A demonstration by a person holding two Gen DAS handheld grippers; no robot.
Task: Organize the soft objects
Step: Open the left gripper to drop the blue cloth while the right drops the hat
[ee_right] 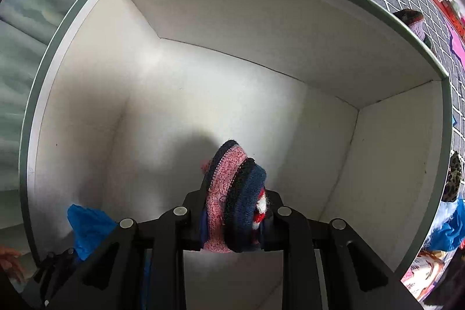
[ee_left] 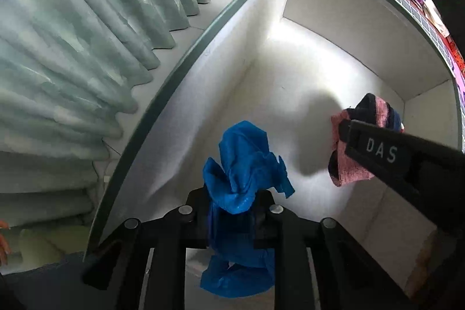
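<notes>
Black linkage bars fill the bottom of both wrist views. Between the left gripper (ee_left: pixel 232 211) jaws hangs a crumpled blue cloth (ee_left: pixel 242 167); the jaws sit close around it, though whether the pads press it I cannot tell. Its long axis runs straight down, along the fingers. To that gripper's right, at about the same height, the right gripper (ee_right: pixel 235 218) is clenched on a bundle of knitted socks (ee_right: pixel 232 193), pink, navy and red-striped, bulging out past the fingertips. Beyond both bundles, directly below, lies the pale floor of a white box (ee_right: pixel 261 83) with a grey-green rim, bare where it shows. Both loads hang inside its walls, above the floor. Judging from this, each only needs releasing downward; neither hand is clearly nearer.
</notes>
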